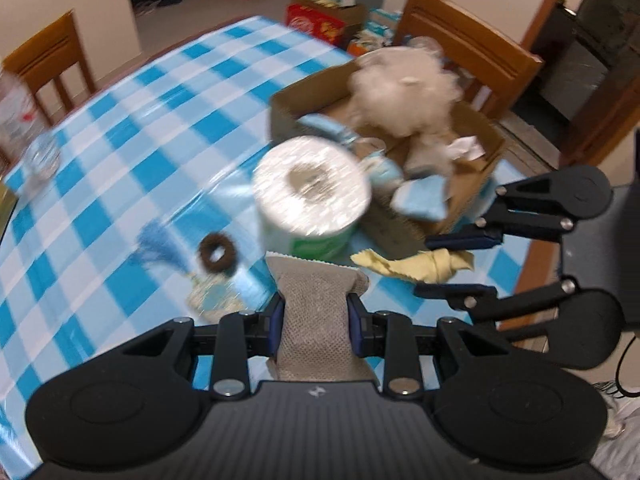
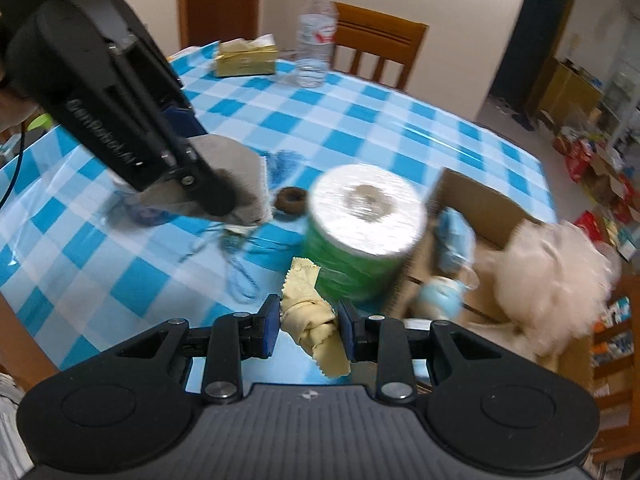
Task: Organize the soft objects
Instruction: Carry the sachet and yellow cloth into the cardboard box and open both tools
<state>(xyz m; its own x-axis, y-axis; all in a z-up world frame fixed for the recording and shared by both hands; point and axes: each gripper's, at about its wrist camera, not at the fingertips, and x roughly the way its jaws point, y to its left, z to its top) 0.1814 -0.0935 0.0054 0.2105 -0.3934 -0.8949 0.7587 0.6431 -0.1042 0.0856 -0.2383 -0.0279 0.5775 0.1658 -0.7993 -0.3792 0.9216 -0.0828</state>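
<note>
Table (image 1: 132,128): it holds all the things in front of you.
Toilet paper roll (image 1: 312,188): it stands on the table, just left of the cardboard box (image 1: 288,110).
Box: the fluffy toy (image 1: 400,88) and some small cloths sit inside it.
Hair tie (image 1: 216,254): it lies on the table, left of the roll.
Tassel (image 1: 160,248): it lies left of the hair tie.
Mesh cloth (image 1: 316,320): it sits between your left gripper (image 1: 316,322) fingers, in front of the roll.
Knotted cloth (image 2: 312,320): it sits between your right gripper (image 2: 308,326) fingers, near the roll and the box.
Water bottle (image 2: 316,36): it stands at the far side, right of the tissue pack (image 2: 246,58).
Chair (image 2: 380,46): it stands behind the bottle.
</note>
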